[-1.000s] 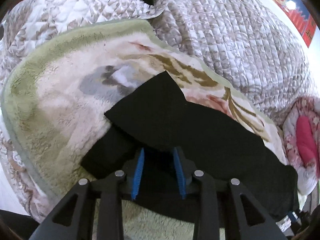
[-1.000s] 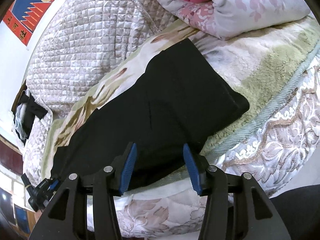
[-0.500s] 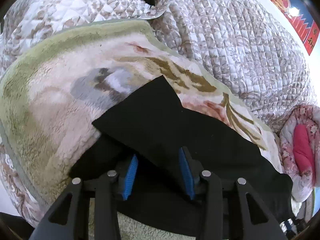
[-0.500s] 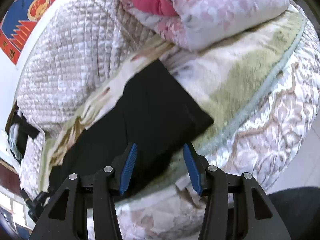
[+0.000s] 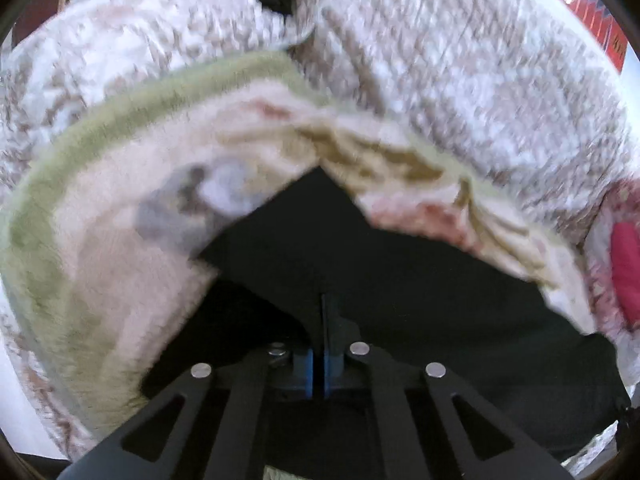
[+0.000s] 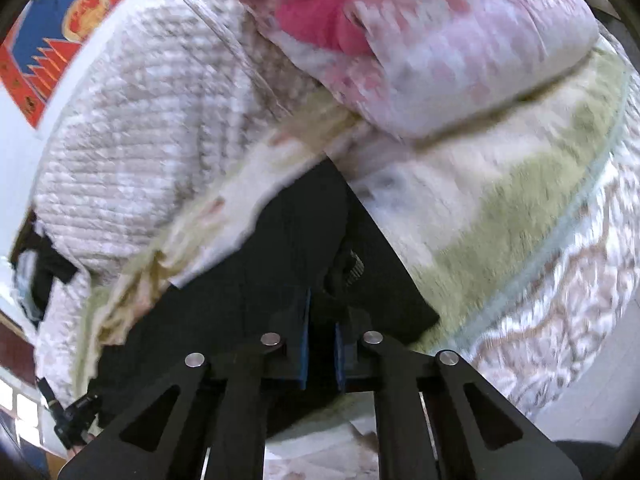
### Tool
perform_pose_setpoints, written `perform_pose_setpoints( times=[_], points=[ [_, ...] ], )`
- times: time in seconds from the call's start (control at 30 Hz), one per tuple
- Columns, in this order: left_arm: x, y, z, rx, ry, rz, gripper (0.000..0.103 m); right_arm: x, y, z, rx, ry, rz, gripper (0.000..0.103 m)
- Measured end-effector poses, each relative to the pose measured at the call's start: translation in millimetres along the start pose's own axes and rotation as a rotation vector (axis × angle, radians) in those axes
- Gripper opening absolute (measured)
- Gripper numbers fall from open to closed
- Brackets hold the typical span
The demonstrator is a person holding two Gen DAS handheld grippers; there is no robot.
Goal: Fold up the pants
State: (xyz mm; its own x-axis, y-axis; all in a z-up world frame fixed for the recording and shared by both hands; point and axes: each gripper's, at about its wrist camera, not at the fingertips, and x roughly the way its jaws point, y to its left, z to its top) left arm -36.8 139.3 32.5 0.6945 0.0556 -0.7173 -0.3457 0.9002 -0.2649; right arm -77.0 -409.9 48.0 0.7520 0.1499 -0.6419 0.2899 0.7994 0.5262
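Black pants [image 5: 400, 280] lie stretched across a fleece blanket [image 5: 120, 240] on the bed. In the left wrist view my left gripper [image 5: 322, 332] has its jaws closing, and the blue pads pinch a raised fold of the near edge of the pants. The right wrist view shows the other end of the pants [image 6: 280, 248] on the blanket [image 6: 500, 200]. There my right gripper [image 6: 321, 320] has its jaws closing too, with black fabric bunched between the narrow gap of its pads. Both views are blurred by motion.
A quilted beige bedspread [image 5: 460, 60] covers the bed behind the blanket. A folded pink floral quilt [image 6: 460, 40] lies just beyond the right end of the pants. Dark clothes [image 6: 44, 276] hang at the bed's far left. The bed's edge drops off at the lower right [image 6: 560, 340].
Both grippers stood open over the near edge of the pants and have now closed onto the fabric. The right gripper has moved in over the pants, and the fabric bunches up at both.
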Motion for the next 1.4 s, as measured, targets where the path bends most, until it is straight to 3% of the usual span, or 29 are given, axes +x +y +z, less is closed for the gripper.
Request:
perform_pose_setpoints(
  times=[0.1, 0.17, 0.2, 0.27, 0.33, 0.47, 0.57, 0.7, 0.83, 0.97, 1.03, 1.13, 1.23, 1.33, 1.37, 1.4],
  points=[
    [-33.7, -1.5, 1.4, 0.006, -0.071, -0.031, 0.004, -18.8, 6.1, 7.7, -0.007, -0.044, 0.048, 0.009],
    [-44.8, -0.9, -5.9, 0.025, -0.091, -0.025, 0.004, -20.2, 1.7, 8.0, -0.013, -0.047, 0.016, 0.009],
    [-43.0, 0.5, -11.2, 0.036, -0.085, -0.017, 0.004, -12.3, -3.5, 6.9, -0.011, -0.012, -0.023, 0.009],
    [-21.2, 7.4, -23.4, 0.035, 0.003, 0.016, 0.004, 8.2, -21.7, 0.5, 0.049, 0.086, -0.074, 0.009],
    [-1.9, 19.3, -31.2, -0.017, 0.105, 0.033, 0.004, 9.9, -24.1, -0.6, 0.068, 0.100, -0.081, 0.009],
    [-15.6, 18.1, -28.2, 0.004, 0.049, 0.035, 0.006, 4.7, -17.5, -1.8, 0.029, 0.083, -0.099, 0.010],
    [-18.1, 24.1, -27.6, -0.021, 0.050, 0.060, 0.009, 5.1, -22.2, -3.3, 0.055, 0.091, -0.105, 0.013],
    [-34.9, 38.5, -25.3, -0.077, 0.007, 0.139, 0.009, -16.9, -19.1, -2.8, 0.023, 0.010, -0.186, 0.026],
    [-49.4, 40.2, -17.2, -0.068, -0.060, 0.196, 0.010, -36.5, -9.9, 6.9, -0.038, -0.093, -0.234, 0.027],
    [-40.4, 7.2, -8.5, 0.026, -0.057, 0.102, 0.013, -12.5, 24.0, 13.8, -0.195, -0.027, -0.122, 0.027],
    [-26.9, -19.7, -7.6, 0.090, -0.012, 0.000, 0.023, 11.8, 44.7, 15.7, -0.286, 0.044, -0.075, 0.027],
    [-9.3, -66.6, -5.0, 0.198, 0.044, -0.138, 0.024, 47.6, 67.5, 18.4, -0.401, 0.105, -0.088, 0.027],
    [10.0, -113.1, -8.0, 0.303, 0.108, -0.262, 0.024, 81.3, 75.6, 29.6, -0.433, 0.166, -0.083, 0.027],
    [30.6, -148.9, -13.9, 0.382, 0.133, -0.303, 0.024, 106.8, 82.3, 31.5, -0.528, 0.199, -0.106, 0.026],
    [39.4, -156.3, -16.8, 0.408, 0.133, -0.281, 0.024, 114.8, 76.8, 33.1, -0.528, 0.196, -0.119, 0.020],
    [50.4, -161.6, -18.6, 0.421, 0.142, -0.244, 0.024, 119.7, 70.4, 35.1, -0.506, 0.200, -0.119, 0.003]
  ],
)
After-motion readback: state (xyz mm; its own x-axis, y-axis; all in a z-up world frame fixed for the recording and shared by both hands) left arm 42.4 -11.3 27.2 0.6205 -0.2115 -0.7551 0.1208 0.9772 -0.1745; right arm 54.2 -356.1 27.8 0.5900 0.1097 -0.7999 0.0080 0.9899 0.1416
